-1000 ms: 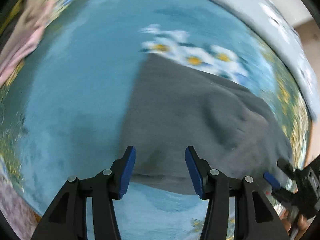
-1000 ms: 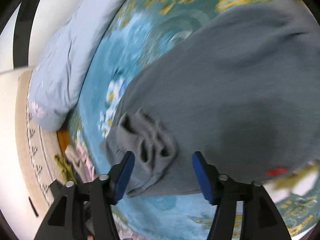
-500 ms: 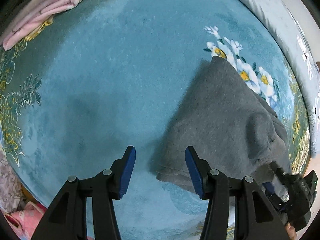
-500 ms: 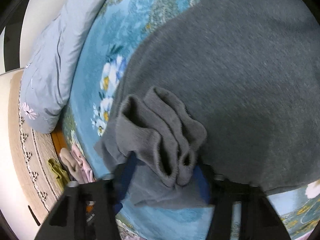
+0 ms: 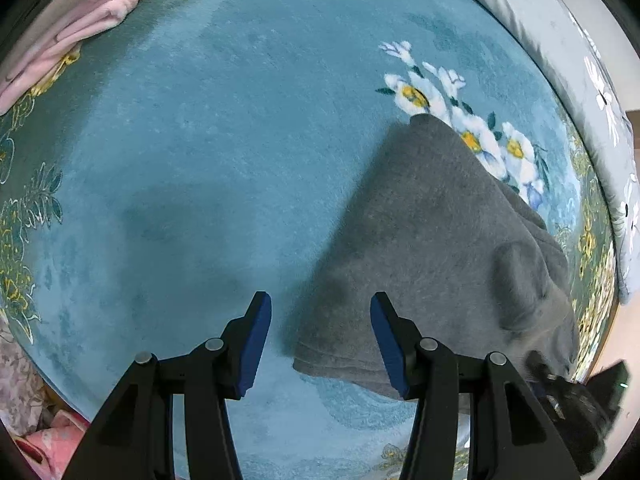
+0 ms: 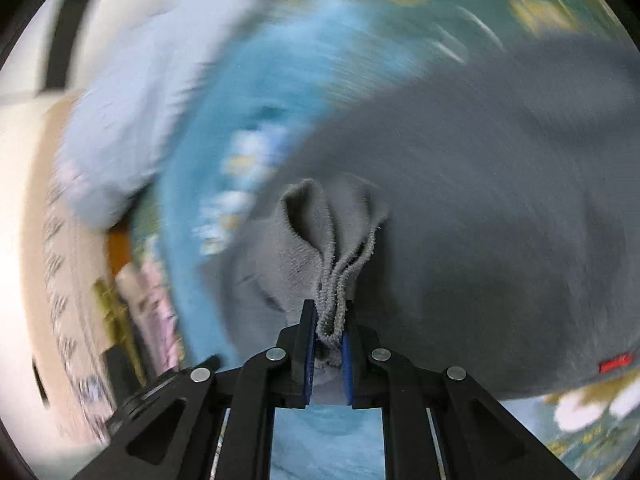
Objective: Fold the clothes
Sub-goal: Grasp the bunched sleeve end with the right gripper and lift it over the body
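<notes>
garment: grey fleece garment lies spread on the teal floral blanket, toward its right side, far edge over the white flowers.
right gripper: jaws have just been closing and now pinch a bunched ribbed cuff.
left gripper: jaws apart, nothing held, hovering over the garment's near-left corner.
step: looks like getting both holds before a fold.
next: left needs to drop and close on that corner hem.
views: only right wrist shows the pinch, though blurry; left wrist shows pink clothes far left.
</notes>
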Demonstrator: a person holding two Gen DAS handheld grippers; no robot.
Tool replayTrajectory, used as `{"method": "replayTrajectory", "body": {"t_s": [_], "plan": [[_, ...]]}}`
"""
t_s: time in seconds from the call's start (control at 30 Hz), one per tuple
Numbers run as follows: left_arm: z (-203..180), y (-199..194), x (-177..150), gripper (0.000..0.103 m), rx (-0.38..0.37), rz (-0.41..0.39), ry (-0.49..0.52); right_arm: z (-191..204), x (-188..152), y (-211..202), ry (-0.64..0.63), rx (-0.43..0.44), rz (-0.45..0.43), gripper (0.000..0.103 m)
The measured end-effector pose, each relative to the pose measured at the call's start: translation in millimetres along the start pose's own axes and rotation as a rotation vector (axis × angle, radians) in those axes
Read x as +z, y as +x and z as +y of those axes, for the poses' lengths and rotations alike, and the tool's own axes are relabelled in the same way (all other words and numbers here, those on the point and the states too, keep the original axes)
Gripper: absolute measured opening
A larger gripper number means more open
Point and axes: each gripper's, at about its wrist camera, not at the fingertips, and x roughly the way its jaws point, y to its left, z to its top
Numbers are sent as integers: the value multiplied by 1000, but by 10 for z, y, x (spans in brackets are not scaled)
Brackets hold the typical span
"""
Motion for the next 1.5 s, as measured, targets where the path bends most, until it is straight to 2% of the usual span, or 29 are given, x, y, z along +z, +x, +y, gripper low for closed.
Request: {"method": "replayTrajectory", "body": {"t_s": [0.07,0.2,0.33,0.4,0.53,0.63,0.7,0.8,0.93,1.03,1.13,1.2,1.27,1.3,1.43,1.5], "plan": [[-36,7,-15,53,4,-2,15,-81,-14,27,44,10,1,13],[-74,25,-12,53,16,-3,25,-106,-33,-44,56,-15,-17,16],[-142,4,33,53,6,-20,32,-113,9,-280,74,-72,-95,16],[-246,-6,71,53,-15,-28,53,-59,45,-373,63,-65,-124,16],[-579,3,99,53,-49,-39,153,411,73,-309,-94,-10,-108,16],[-826,58,92,53,-80,-29,236,730,52,-69,-236,-16,-43,16],[-855,104,148,53,-106,-15,266,939,36,95,-330,-23,2,16],[-903,226,148,53,-134,12,277,815,166,209,-265,-75,-17,16],[-805,352,200,53,-104,60,268,654,331,311,-198,-115,-21,14],[-736,446,215,53,-73,94,251,624,377,355,-184,-116,-6,14],[-717,438,214,53,-67,100,250,619,374,281,-174,-75,-3,14],[-737,397,192,53,-57,104,256,537,345,89,-163,-31,-30,15],[-785,332,153,53,-63,100,265,423,321,-144,-139,9,-72,28],[-846,284,114,53,-69,95,280,348,314,-281,-118,26,-102,30],[-1244,145,-89,53,-126,76,377,-167,220,-964,27,44,-256,33],[-1489,124,-207,53,-171,80,429,-553,79,-1362,141,31,-364,35]]}}
